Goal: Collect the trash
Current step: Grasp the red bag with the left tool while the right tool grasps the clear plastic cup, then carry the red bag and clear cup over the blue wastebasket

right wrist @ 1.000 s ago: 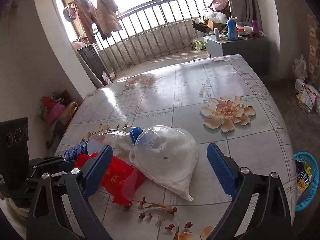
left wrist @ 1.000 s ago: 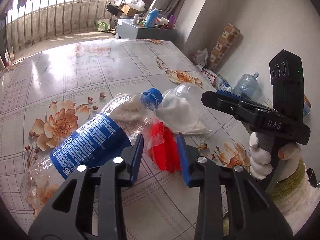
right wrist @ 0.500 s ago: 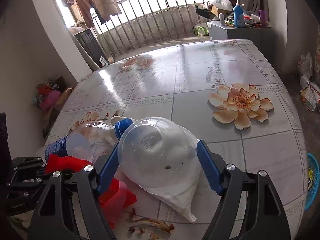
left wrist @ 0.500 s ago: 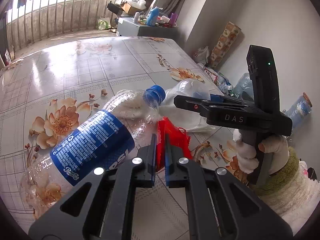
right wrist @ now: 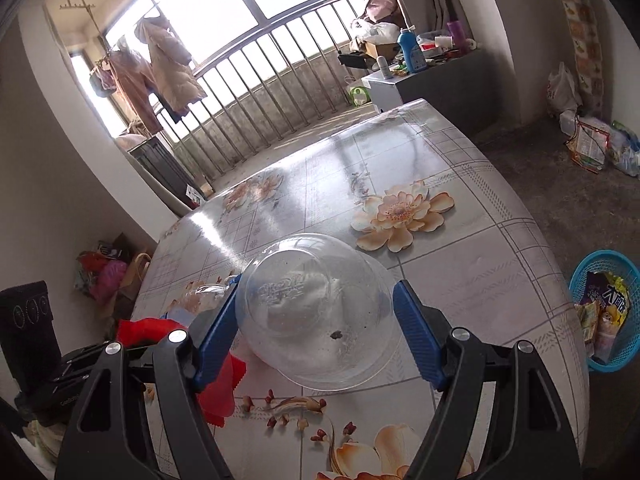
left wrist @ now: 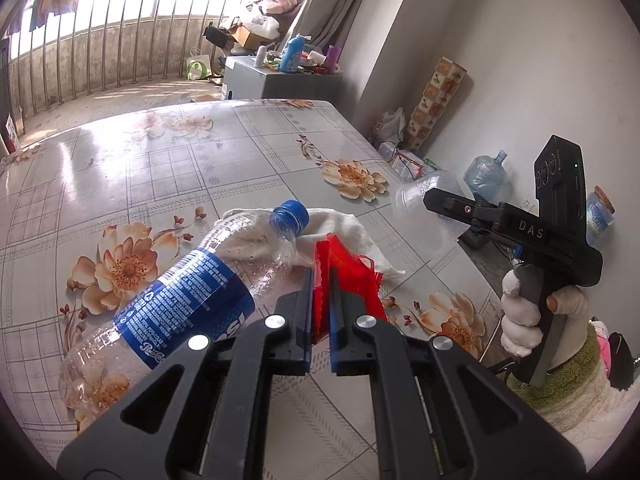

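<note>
My left gripper (left wrist: 320, 280) is shut on a red plastic wrapper (left wrist: 344, 276) lying on the floral table (left wrist: 160, 168). A clear Pepsi bottle (left wrist: 192, 292) with a blue cap lies just left of it, over a white paper (left wrist: 348, 224). My right gripper (right wrist: 316, 312) is shut on a clear plastic dome cup (right wrist: 320, 308) and holds it lifted above the table; the cup also shows in the left wrist view (left wrist: 420, 196). The red wrapper (right wrist: 216, 384) shows at the lower left of the right wrist view.
A blue basket (right wrist: 604, 312) with trash stands on the floor right of the table. A grey cabinet (left wrist: 276, 80) with bottles stands behind the table. Bags and a water jug (left wrist: 486, 176) sit by the right wall.
My left gripper has closed on the red wrapper. My right gripper has closed on the clear cup and lifted it off the white paper toward the right.
</note>
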`<state>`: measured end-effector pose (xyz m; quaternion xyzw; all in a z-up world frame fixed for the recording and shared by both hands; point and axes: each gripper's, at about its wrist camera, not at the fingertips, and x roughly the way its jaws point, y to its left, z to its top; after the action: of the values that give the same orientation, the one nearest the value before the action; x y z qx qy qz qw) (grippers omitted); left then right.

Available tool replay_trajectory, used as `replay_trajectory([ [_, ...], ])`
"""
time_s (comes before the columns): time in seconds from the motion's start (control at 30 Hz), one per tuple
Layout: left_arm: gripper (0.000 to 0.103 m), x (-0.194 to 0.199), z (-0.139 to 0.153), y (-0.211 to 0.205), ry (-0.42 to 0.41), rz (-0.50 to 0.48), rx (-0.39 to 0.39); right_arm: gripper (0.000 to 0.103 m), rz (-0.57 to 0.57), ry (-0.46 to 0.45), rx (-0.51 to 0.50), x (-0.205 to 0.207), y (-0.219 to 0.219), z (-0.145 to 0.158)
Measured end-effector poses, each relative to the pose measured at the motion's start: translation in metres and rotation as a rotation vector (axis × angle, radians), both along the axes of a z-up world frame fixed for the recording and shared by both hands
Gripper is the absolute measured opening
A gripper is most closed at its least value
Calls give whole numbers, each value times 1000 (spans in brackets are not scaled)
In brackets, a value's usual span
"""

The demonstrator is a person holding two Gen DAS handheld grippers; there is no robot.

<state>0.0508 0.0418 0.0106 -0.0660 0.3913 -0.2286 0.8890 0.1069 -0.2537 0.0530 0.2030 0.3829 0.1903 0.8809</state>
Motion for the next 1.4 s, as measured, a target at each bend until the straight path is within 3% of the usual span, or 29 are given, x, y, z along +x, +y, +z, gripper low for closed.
replay_trajectory([
  [0.43, 4, 8, 31, -16, -70, 3, 56, 74, -82, -23, 53, -14, -39, 6],
  [0.97, 4, 16, 43, -37, -95, -4, 98, 74, -141, -24, 103, -27, -62, -3],
  [1.2, 4, 26, 47, -66, -101, -63, 87, 74, -181, -44, 119, -36, -79, -1],
  [1.4, 4, 48, 53, -121, -102, -187, 60, 74, -313, -73, 129, -50, -128, 5],
])
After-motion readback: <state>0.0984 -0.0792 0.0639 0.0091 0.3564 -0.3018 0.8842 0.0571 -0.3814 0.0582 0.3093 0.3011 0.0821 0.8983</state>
